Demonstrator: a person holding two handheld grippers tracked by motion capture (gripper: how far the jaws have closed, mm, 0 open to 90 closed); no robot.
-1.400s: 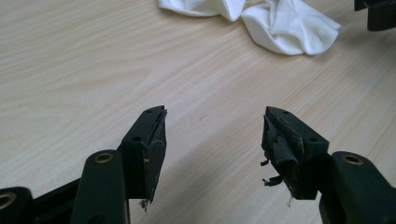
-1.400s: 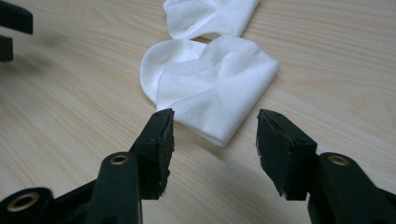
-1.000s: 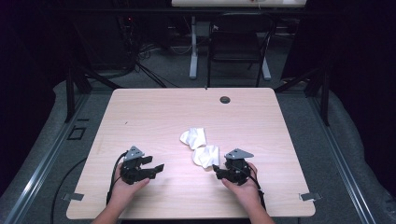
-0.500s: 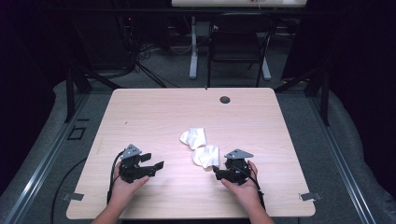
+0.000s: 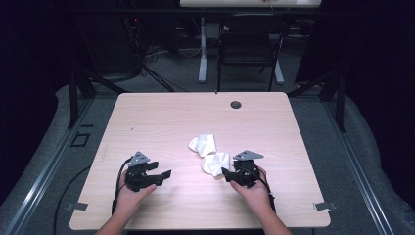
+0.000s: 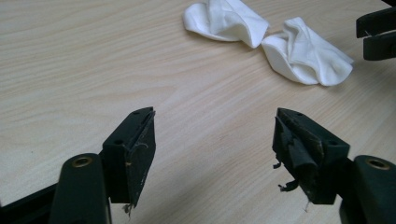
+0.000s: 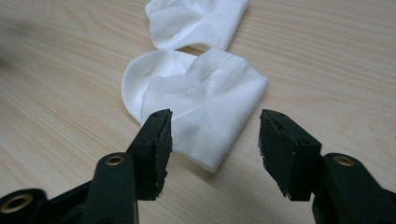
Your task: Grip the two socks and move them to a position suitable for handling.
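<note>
We count two white socks [image 5: 202,144] and [image 5: 215,163] lying crumpled on one wooden counter [image 5: 161,117]. We hold two claws, the left claw [image 5: 160,175] and the right claw [image 5: 226,174]. Behind the counter we see one dark chair [image 5: 249,44].

This looks like a lab or test room. A pale wood-grain table [image 5: 161,122] with a round cable grommet [image 5: 236,104] near its far edge stands on grey carpet, with loose black cables [image 5: 147,58], a black chair [image 5: 249,49] and dark surroundings behind it.
</note>
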